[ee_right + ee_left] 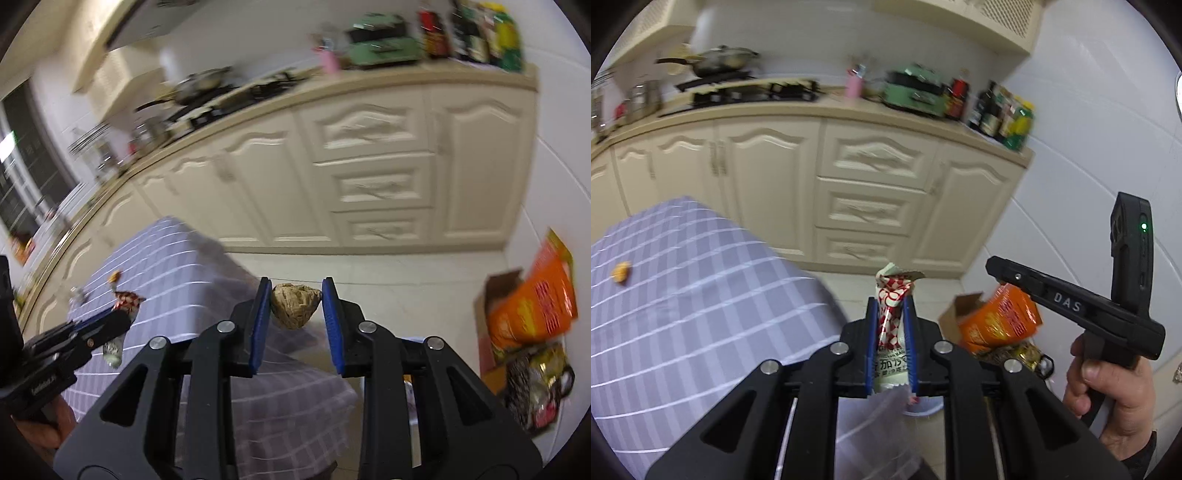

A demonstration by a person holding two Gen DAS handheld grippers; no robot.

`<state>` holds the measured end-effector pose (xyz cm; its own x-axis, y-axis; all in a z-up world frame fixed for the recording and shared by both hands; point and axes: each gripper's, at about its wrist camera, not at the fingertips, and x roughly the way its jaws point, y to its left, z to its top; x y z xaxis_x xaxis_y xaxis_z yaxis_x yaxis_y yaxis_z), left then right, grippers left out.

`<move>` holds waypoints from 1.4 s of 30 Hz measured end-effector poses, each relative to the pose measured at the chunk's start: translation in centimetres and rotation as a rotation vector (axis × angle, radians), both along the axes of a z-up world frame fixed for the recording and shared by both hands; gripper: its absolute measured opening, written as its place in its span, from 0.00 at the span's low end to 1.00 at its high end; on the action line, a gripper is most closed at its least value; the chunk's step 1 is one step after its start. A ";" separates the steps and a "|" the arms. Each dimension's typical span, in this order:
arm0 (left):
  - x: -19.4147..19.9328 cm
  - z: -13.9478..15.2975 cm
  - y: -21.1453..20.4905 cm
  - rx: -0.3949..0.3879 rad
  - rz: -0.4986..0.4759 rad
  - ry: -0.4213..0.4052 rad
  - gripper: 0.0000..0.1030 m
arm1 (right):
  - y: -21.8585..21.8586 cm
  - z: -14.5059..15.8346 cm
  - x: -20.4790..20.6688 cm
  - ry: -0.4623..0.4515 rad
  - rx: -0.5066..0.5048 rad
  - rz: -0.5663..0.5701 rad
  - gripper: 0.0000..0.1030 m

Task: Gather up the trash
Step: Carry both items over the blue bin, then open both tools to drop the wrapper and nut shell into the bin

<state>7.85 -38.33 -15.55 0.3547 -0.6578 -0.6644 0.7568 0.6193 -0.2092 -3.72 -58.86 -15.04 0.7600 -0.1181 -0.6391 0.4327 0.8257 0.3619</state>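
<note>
My left gripper [892, 306] is shut on a red-and-white checked sauce packet [891, 325], held in the air past the edge of the table with the grey checked cloth [683, 295]. It also shows at the left of the right wrist view [123, 317]. My right gripper [297, 295] is shut on a crumpled brown paper ball [294, 305], held above the floor beside the table [177, 258]. The right gripper shows side-on in the left wrist view [991, 266]. A small orange scrap [621, 272] lies on the cloth.
A trash pile with an orange bag [1001, 321] [532, 310] and a cardboard box [960, 310] lies on the floor by the white wall. Cream kitchen cabinets [864, 184] stand behind, with a stove [753, 92] and bottles [1001, 110] on the counter.
</note>
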 end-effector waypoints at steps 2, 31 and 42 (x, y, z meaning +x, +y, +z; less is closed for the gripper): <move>-0.5 -0.9 -2.0 0.017 -0.029 0.016 0.12 | -1.7 -1.0 -1.0 0.014 0.018 -0.034 0.27; 0.1 -15.3 -18.4 0.283 -0.098 0.246 0.87 | -13.1 -13.8 -4.3 0.153 0.282 -0.255 0.85; -0.8 -10.8 -15.6 0.240 -0.073 0.148 0.87 | -11.3 -11.7 -3.9 0.171 0.233 -0.264 0.94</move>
<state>7.02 -53.91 -26.37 0.1999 -0.4959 -0.8451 0.7730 0.6098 -0.1749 -7.60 -70.13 -26.78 0.6028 -0.1326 -0.7868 0.6899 0.5819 0.4306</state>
